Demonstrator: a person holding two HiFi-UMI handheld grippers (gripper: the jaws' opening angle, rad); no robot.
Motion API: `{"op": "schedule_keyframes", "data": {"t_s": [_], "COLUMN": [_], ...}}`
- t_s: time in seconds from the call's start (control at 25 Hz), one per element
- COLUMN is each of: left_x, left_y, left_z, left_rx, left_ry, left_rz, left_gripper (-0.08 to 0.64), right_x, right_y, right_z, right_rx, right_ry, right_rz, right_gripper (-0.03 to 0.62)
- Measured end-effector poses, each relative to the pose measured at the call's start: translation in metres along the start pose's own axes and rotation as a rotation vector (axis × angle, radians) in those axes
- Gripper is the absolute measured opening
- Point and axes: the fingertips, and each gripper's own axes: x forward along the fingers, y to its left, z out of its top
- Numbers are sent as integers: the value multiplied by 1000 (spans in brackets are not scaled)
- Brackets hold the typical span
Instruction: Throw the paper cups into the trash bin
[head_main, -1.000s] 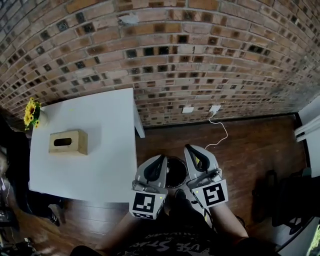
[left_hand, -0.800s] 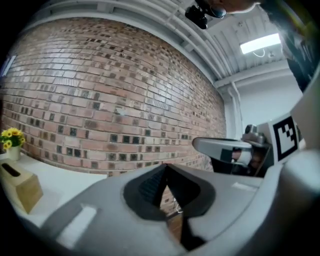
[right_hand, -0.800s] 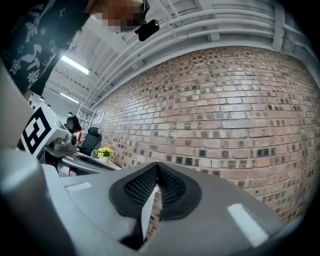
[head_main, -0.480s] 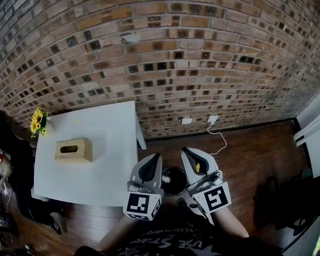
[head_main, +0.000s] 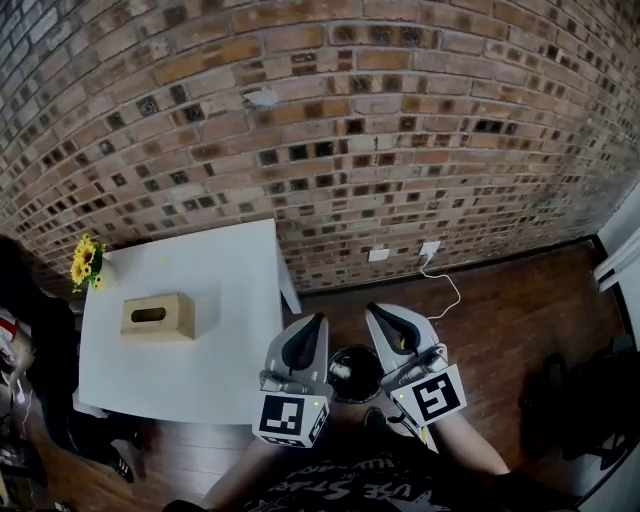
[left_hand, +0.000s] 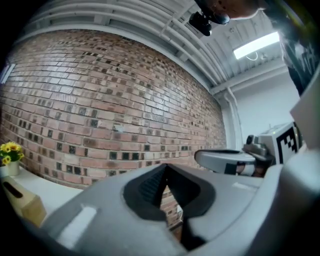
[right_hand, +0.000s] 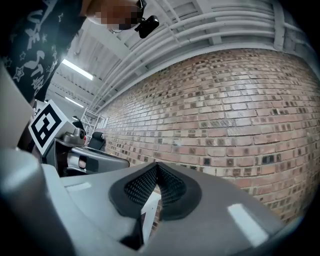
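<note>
**If any cups are left, go easy on them**

Since the left gripper and right gripper are both pinched together on nothing, flanking the round black trash bin at 6 o'clock, the job looks done. The pale bit inside is probably a white paper cup: featherlight and crushable, so pinch the rim gently.

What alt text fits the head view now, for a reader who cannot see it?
Seen from above, a person holds the left gripper and the right gripper side by side, both closed and empty, over a dark trash bin on a wooden floor. To the left, a white table carries a tissue box and yellow flowers, with a brick wall behind.
</note>
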Motion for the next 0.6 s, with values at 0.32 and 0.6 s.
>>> {"op": "schedule_keyframes", "data": {"t_s": [0.32, 0.6], "left_x": [0, 0], "left_y": [-5, -5], "left_z": [-4, -3], "left_rx": [-3, 9], "left_ry": [4, 1], "left_rz": [-16, -1], "left_gripper": [5, 5], "right_x": [-2, -6], "right_y": [1, -9], "right_z": [-1, 1], "right_rx": [-9, 0], "right_ry": [5, -7], "right_rz": [12, -2], "right_gripper": [8, 8]}}
